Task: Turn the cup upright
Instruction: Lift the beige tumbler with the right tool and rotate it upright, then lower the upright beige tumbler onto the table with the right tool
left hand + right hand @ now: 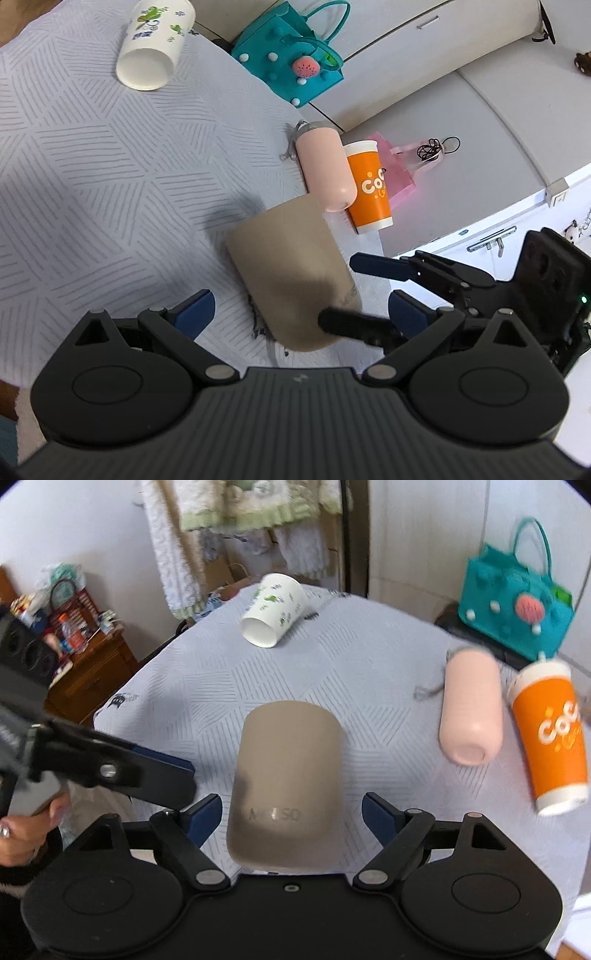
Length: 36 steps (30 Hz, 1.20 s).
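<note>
A beige cup (pixel 291 273) lies on its side on the grey patterned tablecloth (pixel 92 166). It also shows in the right wrist view (pixel 288 786), its closed base pointing away. My right gripper (pixel 291 819) is open with a finger on either side of the cup's near end, not touching. My left gripper (pixel 299 314) is open, just beside the cup. The left gripper's fingers (pixel 159 768) show at the left of the right wrist view. The right gripper's fingers (pixel 384 267) reach in from the right in the left wrist view.
A white cup with green print (pixel 275 609) lies on its side at the far edge. A pink tumbler (pixel 471 709) and an orange cup (pixel 550 738) lie at the right. A teal bag (pixel 517 602) stands beyond the table. A wooden cabinet (pixel 85 672) is at left.
</note>
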Each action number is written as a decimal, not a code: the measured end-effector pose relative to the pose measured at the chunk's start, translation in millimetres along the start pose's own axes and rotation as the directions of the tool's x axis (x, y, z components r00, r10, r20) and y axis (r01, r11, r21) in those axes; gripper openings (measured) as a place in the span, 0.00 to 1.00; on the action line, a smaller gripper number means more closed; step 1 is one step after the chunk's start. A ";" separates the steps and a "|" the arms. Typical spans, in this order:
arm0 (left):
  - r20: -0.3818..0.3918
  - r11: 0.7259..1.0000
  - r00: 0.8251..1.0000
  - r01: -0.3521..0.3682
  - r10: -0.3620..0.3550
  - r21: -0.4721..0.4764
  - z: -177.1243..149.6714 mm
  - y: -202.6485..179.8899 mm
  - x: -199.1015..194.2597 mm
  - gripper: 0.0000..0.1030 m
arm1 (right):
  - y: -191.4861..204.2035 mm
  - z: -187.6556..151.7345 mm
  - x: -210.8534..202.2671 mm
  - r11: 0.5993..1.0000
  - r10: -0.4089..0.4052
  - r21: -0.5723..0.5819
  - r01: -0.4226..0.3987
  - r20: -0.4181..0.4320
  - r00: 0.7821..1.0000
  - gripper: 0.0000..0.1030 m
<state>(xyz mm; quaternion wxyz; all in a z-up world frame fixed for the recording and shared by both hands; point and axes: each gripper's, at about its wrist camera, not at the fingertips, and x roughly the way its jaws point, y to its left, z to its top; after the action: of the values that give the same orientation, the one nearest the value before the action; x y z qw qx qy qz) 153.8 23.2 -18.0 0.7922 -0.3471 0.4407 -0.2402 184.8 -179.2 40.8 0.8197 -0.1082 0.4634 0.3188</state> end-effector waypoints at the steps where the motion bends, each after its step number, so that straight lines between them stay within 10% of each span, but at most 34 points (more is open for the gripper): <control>1: 0.001 1.000 1.000 -0.002 0.002 -0.004 0.0 -0.2 1.8 0.99 | -1.4 1.3 0.3 1.000 0.009 -0.006 -0.009 -0.002 1.000 0.84; 16: -0.024 0.986 0.998 0.058 -0.062 -0.155 2.9 6.2 30.4 0.92 | -19.7 8.7 23.6 0.992 0.119 -0.029 -0.120 -0.037 0.992 0.86; 36: 0.020 0.995 1.000 0.012 -0.010 -0.101 11.4 12.2 58.0 0.79 | -28.4 8.4 38.4 0.991 0.123 -0.047 -0.124 -0.018 0.992 0.83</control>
<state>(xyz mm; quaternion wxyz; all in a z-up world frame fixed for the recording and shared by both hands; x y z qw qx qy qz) 193.4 -4.9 -53.8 0.7765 -0.3916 0.4427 -0.2184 222.4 -180.9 10.2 0.7920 -0.1015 0.4676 0.3793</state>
